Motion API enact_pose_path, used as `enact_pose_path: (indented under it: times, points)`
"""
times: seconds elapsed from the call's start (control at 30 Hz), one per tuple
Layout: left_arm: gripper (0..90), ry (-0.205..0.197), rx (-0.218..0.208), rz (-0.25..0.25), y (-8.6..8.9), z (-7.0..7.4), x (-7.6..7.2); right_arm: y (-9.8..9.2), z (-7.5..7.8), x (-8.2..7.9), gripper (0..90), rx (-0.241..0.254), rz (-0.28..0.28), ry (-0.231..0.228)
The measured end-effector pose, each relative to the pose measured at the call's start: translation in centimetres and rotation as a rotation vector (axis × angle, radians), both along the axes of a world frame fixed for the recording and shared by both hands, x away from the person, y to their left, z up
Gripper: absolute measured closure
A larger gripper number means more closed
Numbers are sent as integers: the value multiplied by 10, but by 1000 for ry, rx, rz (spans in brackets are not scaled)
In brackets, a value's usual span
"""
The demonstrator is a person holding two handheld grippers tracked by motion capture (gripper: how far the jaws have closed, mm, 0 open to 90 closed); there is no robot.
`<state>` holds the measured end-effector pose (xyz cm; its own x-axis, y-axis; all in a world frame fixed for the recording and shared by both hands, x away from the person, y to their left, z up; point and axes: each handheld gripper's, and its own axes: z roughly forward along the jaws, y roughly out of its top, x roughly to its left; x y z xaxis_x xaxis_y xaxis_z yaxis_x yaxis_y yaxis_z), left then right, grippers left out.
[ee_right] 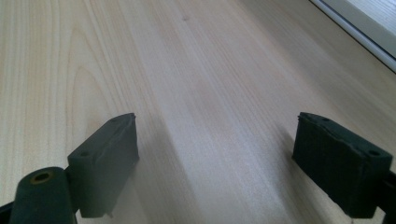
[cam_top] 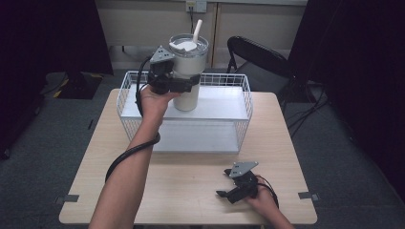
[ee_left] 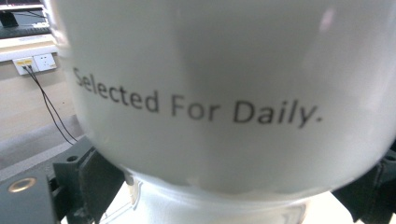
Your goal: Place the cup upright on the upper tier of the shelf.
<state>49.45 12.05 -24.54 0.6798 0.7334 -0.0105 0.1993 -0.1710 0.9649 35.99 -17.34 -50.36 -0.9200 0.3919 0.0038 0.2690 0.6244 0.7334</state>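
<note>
A white tumbler (cam_top: 187,71) with a clear lid and a pale straw (cam_top: 197,29) stands upright over the grey shelf (cam_top: 224,102) inside the white wire basket (cam_top: 246,102), toward the basket's left half; whether its base touches the shelf cannot be told. In the left gripper view the tumbler's wall (ee_left: 224,93) carries the printed words "Selected For Daily."

The left gripper (cam_top: 184,85) is at the tumbler's left side, its jaws clamped around the body below the wide upper part; in its own view a black jaw shows at each lower corner against the cup. The left hand (cam_top: 155,100) holds it from just in front of the basket.

The basket sits on the far half of the light wooden table (cam_top: 191,191). Near the table's front right edge, well apart from the basket, the right gripper (cam_top: 224,191) rests low in the right hand (cam_top: 262,195). Its jaws stand wide apart over bare wood (ee_right: 210,93), holding nothing.

Behind the basket stands a black chair (cam_top: 258,55).
</note>
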Motion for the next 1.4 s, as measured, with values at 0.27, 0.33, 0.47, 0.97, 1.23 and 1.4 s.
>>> enact_pose_path:
  times: [0.27, 0.33, 0.47, 0.97, 1.23, 1.4]
  points:
    - [83, 7, -27, 1, 6, -3, -1, 0, 0, 0, 136, 1, 0, 0]
    - [83, 5, -16, -7, 8, -3, -2, 0, 0, 0, 136, 1, 0, -1]
    - [83, 3, -17, -10, 9, -3, -3, 0, 0, 0, 137, 1, 0, -1]
    - [82, 8, 2, -11, 10, -3, -5, 0, 0, 0, 136, 1, 0, -1]
    - [79, 11, 22, -4, 9, -2, -6, 0, 0, 0, 137, 1, 0, -1]
    - [84, 24, 14, -2, 11, -4, -7, 0, 0, 0, 137, 1, 0, -2]
